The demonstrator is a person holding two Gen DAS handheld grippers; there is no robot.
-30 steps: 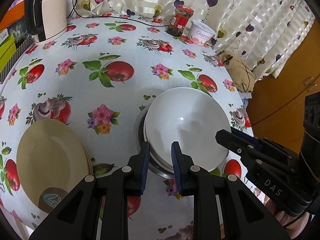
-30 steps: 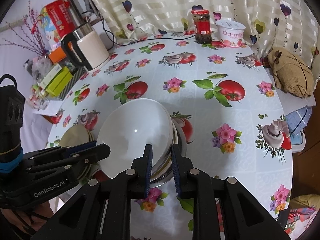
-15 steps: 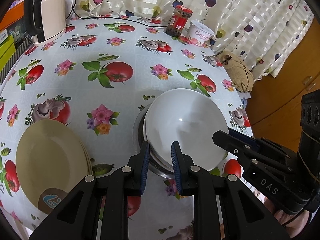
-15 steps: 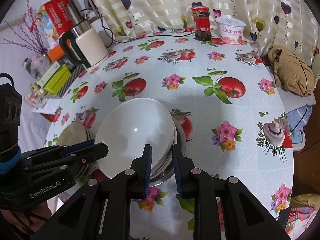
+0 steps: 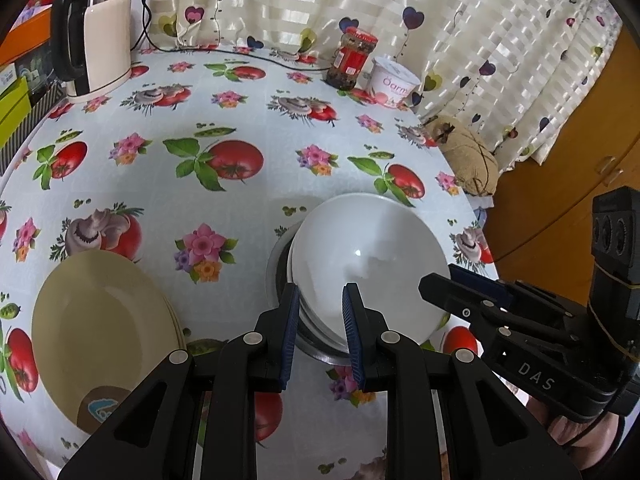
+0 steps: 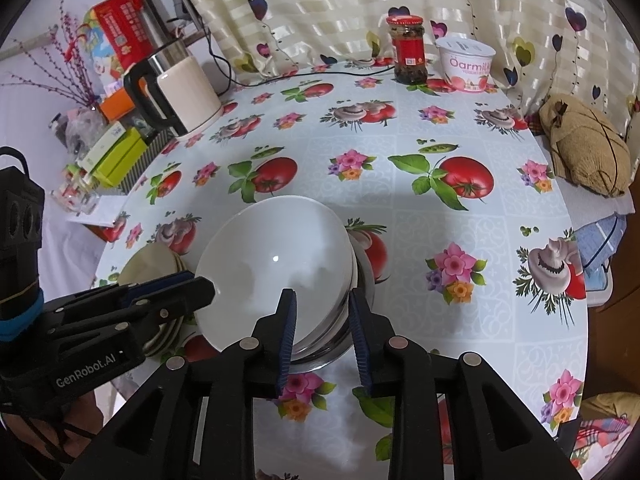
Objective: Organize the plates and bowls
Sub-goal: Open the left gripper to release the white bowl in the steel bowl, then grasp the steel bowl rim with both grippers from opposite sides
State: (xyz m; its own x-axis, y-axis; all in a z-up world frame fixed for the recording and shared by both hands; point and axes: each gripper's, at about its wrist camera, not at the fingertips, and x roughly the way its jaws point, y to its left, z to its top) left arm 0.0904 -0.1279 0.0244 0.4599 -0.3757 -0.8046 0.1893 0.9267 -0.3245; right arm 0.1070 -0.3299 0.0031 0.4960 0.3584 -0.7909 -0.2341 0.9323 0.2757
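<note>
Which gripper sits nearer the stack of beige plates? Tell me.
Left. The left gripper is at the white bowls' near rim, on the beige plates' side; the right gripper is at the bowls' far side.

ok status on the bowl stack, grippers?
Right gripper opening, jaws astride bowl stack rim. Left gripper open at stack's near edge. Top bowl sits tilted. Beige plates alongside, nothing blocking.

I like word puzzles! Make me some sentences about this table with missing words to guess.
1. The top bowl in the stack is ____ in colour.
2. The jar by the curtain has a ____ lid.
3. The beige plates lie on the white bowls' ____ side in the left wrist view.
4. The kettle has a ____ handle.

Missing words: white; red; left; black
</note>
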